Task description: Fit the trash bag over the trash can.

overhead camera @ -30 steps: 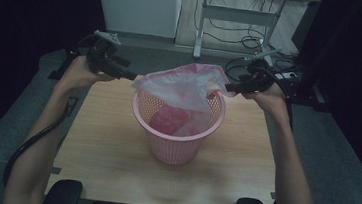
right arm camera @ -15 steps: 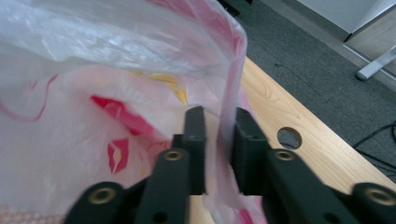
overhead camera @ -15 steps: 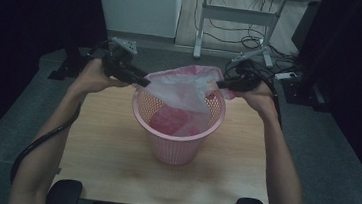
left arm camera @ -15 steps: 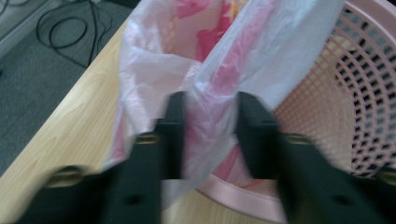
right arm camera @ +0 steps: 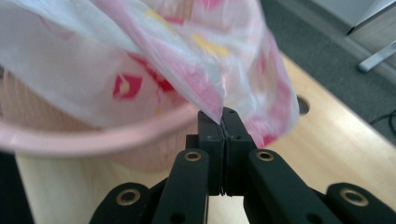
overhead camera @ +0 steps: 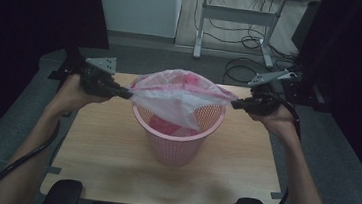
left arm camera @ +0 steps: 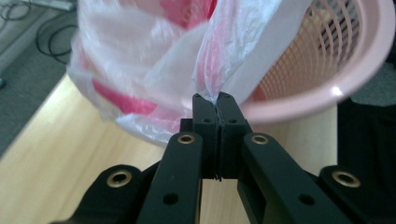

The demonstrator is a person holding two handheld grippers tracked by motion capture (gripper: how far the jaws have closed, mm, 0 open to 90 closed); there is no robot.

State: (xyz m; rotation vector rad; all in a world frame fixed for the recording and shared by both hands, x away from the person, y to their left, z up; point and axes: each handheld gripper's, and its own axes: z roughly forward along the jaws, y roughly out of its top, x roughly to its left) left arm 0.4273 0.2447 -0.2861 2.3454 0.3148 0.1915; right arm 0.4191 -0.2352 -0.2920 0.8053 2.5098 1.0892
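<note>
A translucent pink-and-white plastic bag (overhead camera: 178, 94) hangs stretched across the mouth of a pink mesh wastebasket (overhead camera: 175, 141) at the middle of a wooden table (overhead camera: 97, 169). The left gripper (overhead camera: 128, 95) and right gripper (overhead camera: 233, 104), flanking the basket's rim, have just closed and each pinches a bag edge. Lining it well likely means keeping even tension and lowering both edges over the rim together.
</note>
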